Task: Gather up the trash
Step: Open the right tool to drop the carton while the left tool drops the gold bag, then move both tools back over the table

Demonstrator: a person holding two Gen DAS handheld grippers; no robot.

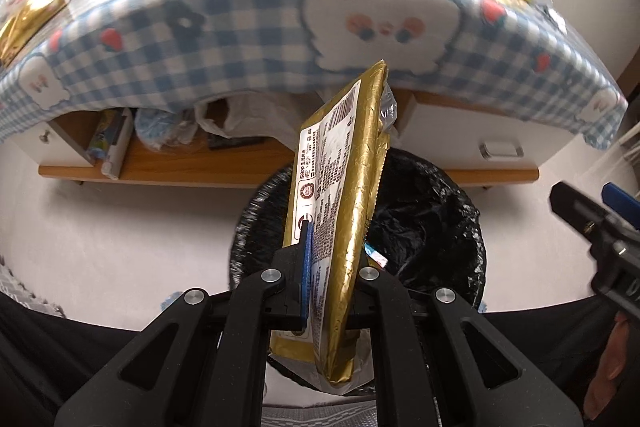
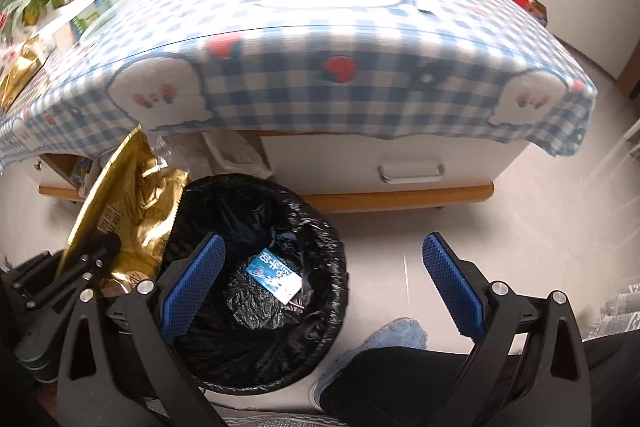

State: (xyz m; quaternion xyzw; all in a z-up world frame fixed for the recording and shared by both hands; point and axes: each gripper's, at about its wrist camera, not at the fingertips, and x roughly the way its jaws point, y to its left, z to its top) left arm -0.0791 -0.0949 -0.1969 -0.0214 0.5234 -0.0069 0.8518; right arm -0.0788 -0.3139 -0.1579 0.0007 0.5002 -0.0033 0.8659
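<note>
Right wrist view: checked surface [image 2: 320,39] carries scattered litter; below its near edge, a lined bin [image 2: 256,307] on pale floor. Left hand-held gripper [image 1: 326,267] clamps a gold wrapper [image 1: 340,187] over it; right hand-held gripper [image 2: 320,279] gapes empty.

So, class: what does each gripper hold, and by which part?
The left gripper pinches a gold foil packet near its lower end, above the black-lined bin. The right gripper holds nothing; its fingers stand wide apart.
</note>
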